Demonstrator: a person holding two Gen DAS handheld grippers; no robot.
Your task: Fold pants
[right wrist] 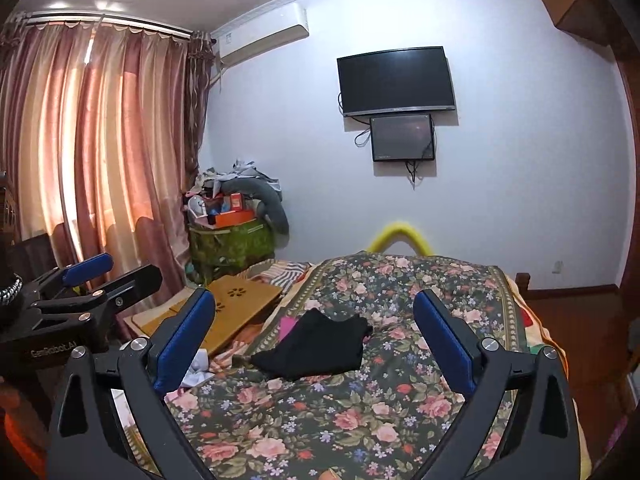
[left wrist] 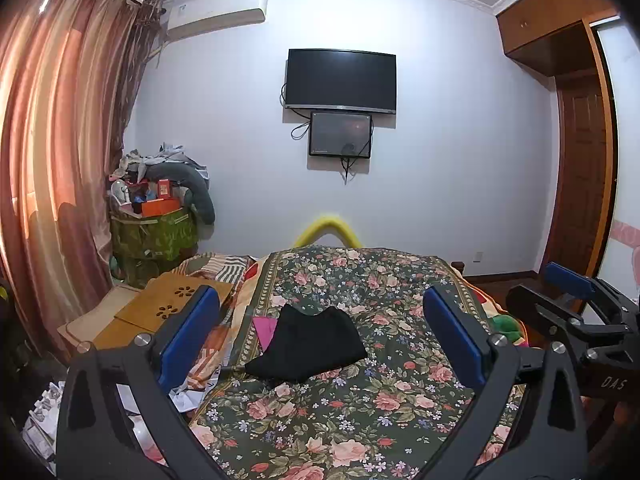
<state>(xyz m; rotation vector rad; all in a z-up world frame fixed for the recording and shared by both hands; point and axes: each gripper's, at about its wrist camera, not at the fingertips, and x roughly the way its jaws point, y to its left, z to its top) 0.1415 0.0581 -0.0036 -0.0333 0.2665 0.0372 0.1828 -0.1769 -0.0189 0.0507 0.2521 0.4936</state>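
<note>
Nearest the cameras, left gripper point(left wrist: 320, 330) and right gripper point(right wrist: 314, 330) hover with jaws spread, nothing between them, apparently released. Beyond, black pants point(left wrist: 310, 346) lie folded compactly on the floral bedspread point(left wrist: 360, 408). A wooden lap desk point(left wrist: 160, 308) and a pile of clutter point(left wrist: 160, 208) stand well aside; nothing obstructs.

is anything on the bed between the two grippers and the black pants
Nothing visible. The black pants lie on the floral bedspread, with only bare bedspread between them and the open left gripper and right gripper. A pink cloth pokes out at their far left edge, outside either approach.
</note>
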